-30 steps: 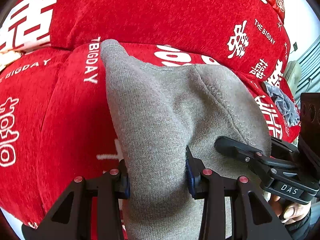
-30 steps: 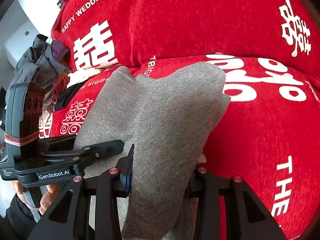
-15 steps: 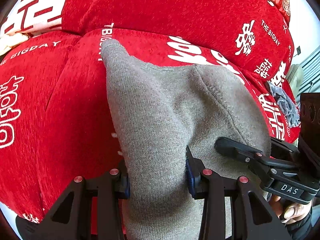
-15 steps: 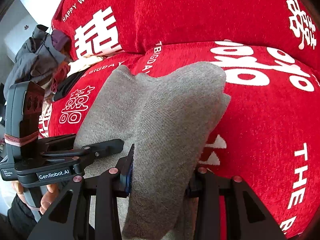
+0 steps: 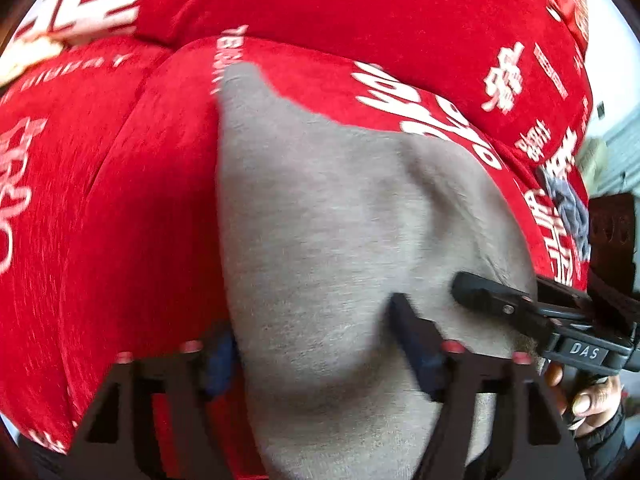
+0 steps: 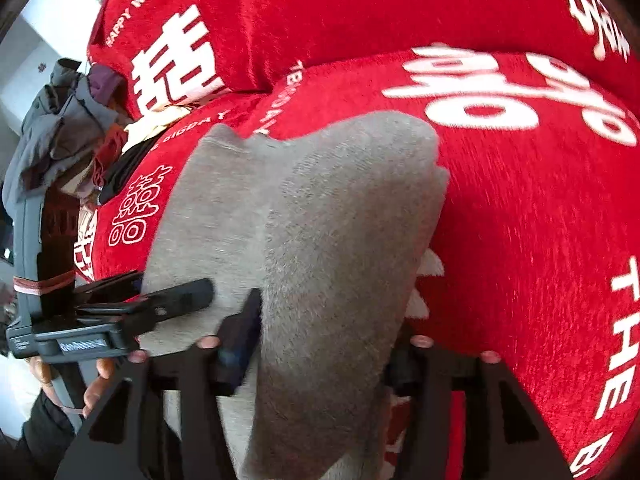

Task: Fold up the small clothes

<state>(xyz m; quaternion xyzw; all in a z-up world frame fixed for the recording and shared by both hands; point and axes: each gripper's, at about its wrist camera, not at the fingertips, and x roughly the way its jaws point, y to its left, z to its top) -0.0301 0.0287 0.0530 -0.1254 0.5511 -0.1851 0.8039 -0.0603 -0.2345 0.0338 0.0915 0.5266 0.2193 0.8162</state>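
Observation:
A small grey knit garment (image 5: 328,216) hangs between my two grippers over a red sofa cover with white lettering (image 5: 120,200). My left gripper (image 5: 320,344) is shut on the garment's near edge, cloth bunched between its fingers. My right gripper (image 6: 324,344) is shut on the other part of the same garment (image 6: 320,220). Each gripper shows in the other's view: the right one at the left view's right edge (image 5: 560,320), the left one at the right view's left edge (image 6: 120,316). The garment's far corners rest on the seat cushion.
A red backrest cushion (image 6: 360,20) rises behind the seat. A heap of grey and dark clothes (image 6: 68,132) lies at the sofa's left end. A bluish-grey cloth (image 5: 572,208) lies at the right end of the seat.
Both grippers have moved toward me with the grey garment, dragging it across the seat; more of the red seat cushion shows behind it. Both stay shut on it.

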